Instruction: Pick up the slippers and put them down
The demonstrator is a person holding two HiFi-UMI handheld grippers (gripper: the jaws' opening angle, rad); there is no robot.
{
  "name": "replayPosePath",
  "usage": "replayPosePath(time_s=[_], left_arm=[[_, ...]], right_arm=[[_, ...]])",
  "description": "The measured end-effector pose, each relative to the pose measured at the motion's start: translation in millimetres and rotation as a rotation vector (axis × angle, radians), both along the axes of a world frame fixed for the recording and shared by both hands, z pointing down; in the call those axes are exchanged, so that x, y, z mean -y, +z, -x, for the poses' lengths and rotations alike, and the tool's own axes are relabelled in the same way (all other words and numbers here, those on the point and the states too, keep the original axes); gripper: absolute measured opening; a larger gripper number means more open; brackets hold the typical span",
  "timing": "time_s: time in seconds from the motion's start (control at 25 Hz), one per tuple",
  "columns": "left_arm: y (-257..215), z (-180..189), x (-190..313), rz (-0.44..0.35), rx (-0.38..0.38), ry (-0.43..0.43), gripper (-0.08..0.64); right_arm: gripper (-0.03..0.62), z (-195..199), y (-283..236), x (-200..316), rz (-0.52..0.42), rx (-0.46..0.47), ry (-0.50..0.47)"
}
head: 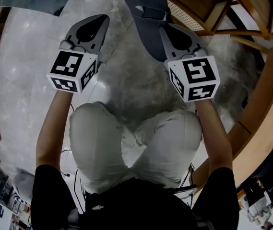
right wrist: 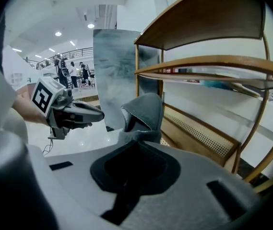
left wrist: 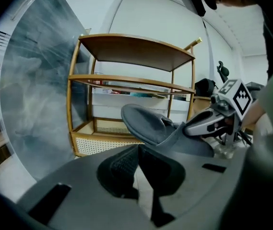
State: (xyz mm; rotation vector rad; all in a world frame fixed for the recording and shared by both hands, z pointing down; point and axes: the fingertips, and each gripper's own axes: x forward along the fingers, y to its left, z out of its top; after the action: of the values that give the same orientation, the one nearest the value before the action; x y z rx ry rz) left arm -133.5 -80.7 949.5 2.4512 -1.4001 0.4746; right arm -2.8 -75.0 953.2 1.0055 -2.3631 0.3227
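Note:
One grey slipper (head: 145, 11) hangs above the marbled floor, pinched at one end by my right gripper (head: 167, 30), which is shut on it. In the right gripper view the slipper (right wrist: 143, 113) stands up from the closed jaws (right wrist: 136, 143), its opening towards the camera. The left gripper view shows the same slipper (left wrist: 150, 123) lying tilted in the right gripper (left wrist: 212, 121), in front of the rack. My left gripper (head: 98, 23) is held level with the right one and to its left; its tips (left wrist: 138, 148) meet with nothing between them. No second slipper is in view.
A low wooden rack (head: 208, 6) with curved shelves and a woven cane bottom (left wrist: 102, 145) stands just beyond the slipper. A tall marbled panel (right wrist: 114, 66) stands left of it. The person's bent knees (head: 126, 143) are under the grippers. People stand far off (right wrist: 74, 71).

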Motion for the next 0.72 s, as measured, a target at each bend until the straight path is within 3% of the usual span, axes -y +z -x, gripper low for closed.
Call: replayPosePath(time_s=[0.4,0.72], left_arm=[[67,6,-9,0.038,0.044,0.015,0.005],[130,0,-36,0.148,0.058,0.058,0.005]], right_arm=[[0.008,-1,72,-11,0.037,-0.076,-0.105],[0.008,6,129,-25,0.099,-0.111,-0.149]])
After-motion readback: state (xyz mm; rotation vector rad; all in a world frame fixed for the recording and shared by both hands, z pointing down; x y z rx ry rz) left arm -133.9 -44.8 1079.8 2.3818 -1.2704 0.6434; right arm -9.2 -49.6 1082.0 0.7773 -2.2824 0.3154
